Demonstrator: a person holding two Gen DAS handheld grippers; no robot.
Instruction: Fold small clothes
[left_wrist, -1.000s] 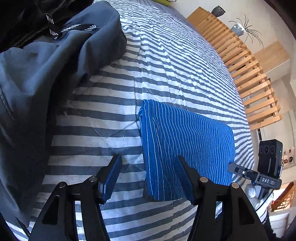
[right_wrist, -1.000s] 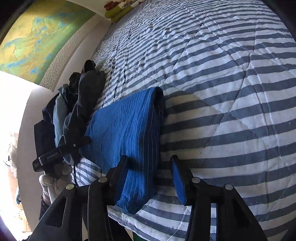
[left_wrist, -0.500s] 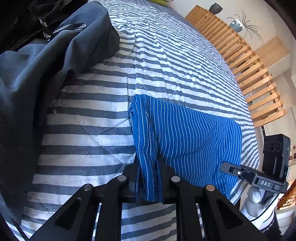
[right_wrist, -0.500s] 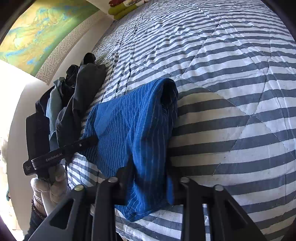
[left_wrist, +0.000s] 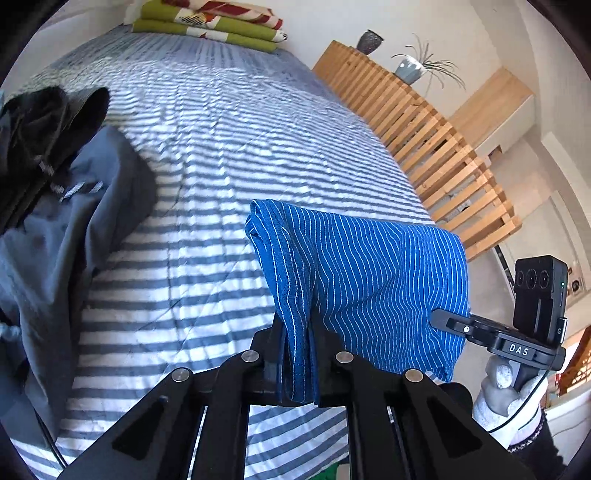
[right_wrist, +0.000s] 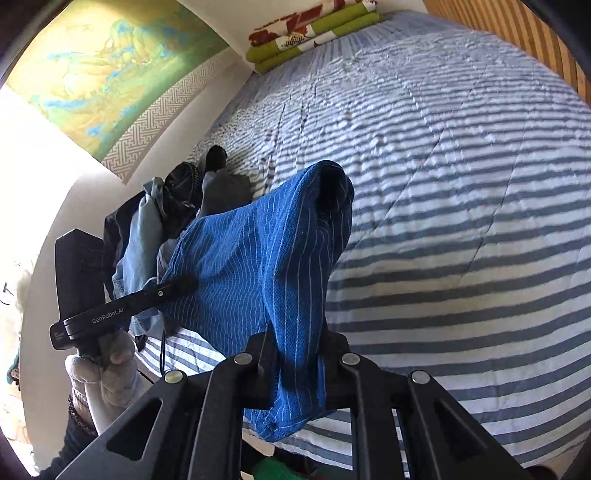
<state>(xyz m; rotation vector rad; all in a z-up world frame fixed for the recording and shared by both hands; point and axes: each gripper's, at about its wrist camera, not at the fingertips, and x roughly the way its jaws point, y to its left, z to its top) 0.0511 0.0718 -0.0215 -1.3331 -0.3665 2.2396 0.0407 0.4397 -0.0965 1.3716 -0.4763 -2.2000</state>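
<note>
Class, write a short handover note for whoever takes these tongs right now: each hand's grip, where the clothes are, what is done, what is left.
Left tongs: shut on one end of the blue cloth.
Right tongs: shut on its other end.
Cloth: already folded, hanging between both tongs, lifted above the striped bed.
Dark clothes pile: on the bed's left side, untouched.
Left: fold the cloth again or lay it down, then start the pile.

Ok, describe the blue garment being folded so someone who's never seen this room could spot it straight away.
Find the bed with the grey-and-white striped quilt. Near its foot edge, the blue garment hangs lifted between the left tool and the right tool, each shut on one end. Unlike the dark grey and black clothes pile beside it, it is bright blue with thin white pinstripes.
</note>
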